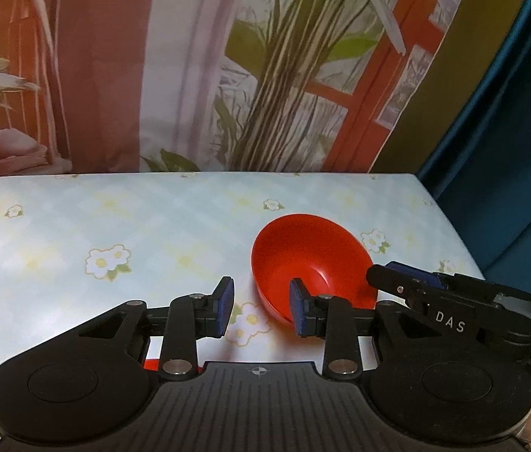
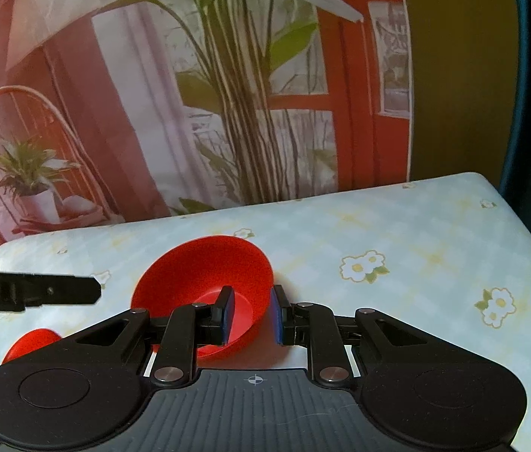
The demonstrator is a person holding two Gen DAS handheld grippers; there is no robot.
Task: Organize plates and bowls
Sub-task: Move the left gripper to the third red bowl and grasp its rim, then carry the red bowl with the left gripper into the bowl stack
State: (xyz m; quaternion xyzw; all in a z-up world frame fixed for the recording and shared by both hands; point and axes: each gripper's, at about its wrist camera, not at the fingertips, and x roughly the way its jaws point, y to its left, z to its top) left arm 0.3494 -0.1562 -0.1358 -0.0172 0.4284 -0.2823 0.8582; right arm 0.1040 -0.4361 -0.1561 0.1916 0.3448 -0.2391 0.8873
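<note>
Right claw (image 2: 252,314) straddles bowl (image 2: 205,282) rim, gap unclosed (likely lining up a lift) | left claw (image 1: 261,307) wide, empty beside bowl | counter (image 2: 434,233)

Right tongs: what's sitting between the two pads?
The red bowl's near rim stands between the right tongs' pads, not yet pinched; right wrist view.

My two views are softly, evenly lit, with only faint shadows on the tablecloth (image 1: 114,226). Fisheye bending curves its edges, the corners go dark, and the backdrop (image 2: 190,94) looks slightly blurred.
</note>
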